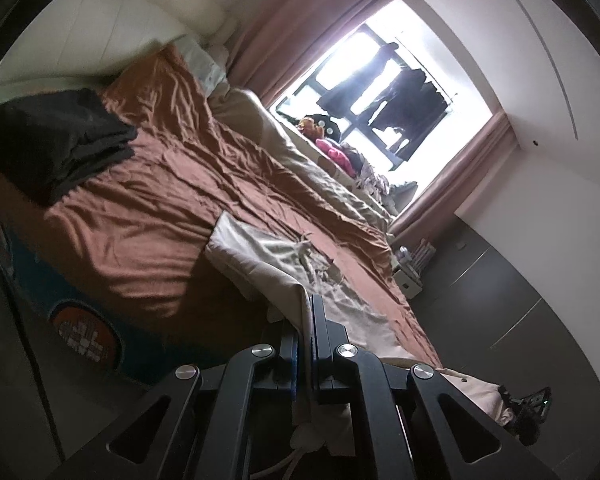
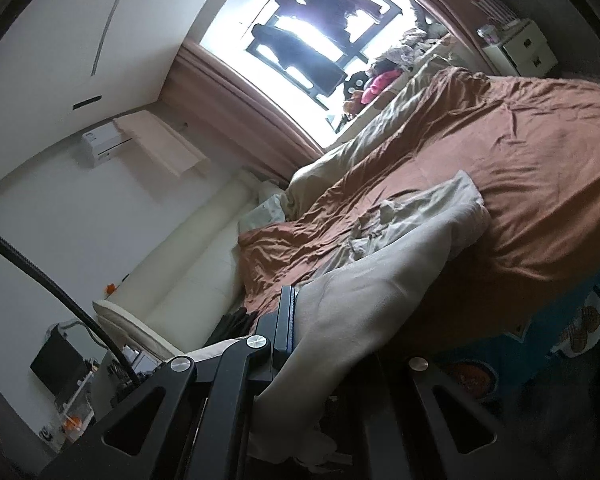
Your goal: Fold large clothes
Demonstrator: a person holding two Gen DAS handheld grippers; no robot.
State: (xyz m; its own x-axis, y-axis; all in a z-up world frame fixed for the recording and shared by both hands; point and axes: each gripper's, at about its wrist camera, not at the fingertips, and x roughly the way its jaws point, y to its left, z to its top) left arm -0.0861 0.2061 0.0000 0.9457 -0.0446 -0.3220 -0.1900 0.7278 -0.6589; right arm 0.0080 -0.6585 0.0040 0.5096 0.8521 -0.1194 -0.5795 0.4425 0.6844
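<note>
A large beige garment lies partly spread on the brown bed sheet, its far end resting flat. My left gripper is shut on one edge of it, and cloth hangs down between the jaws. In the right wrist view the same beige garment drapes from the bed sheet over my right gripper, which is shut on another edge. The cloth hides that gripper's right finger. Both views are rolled sideways.
A stack of dark folded clothes sits at the far left of the bed. A rumpled beige duvet lies along the window side, below pink curtains. A white drawer unit stands past the bed's end. A black cable crosses the right view.
</note>
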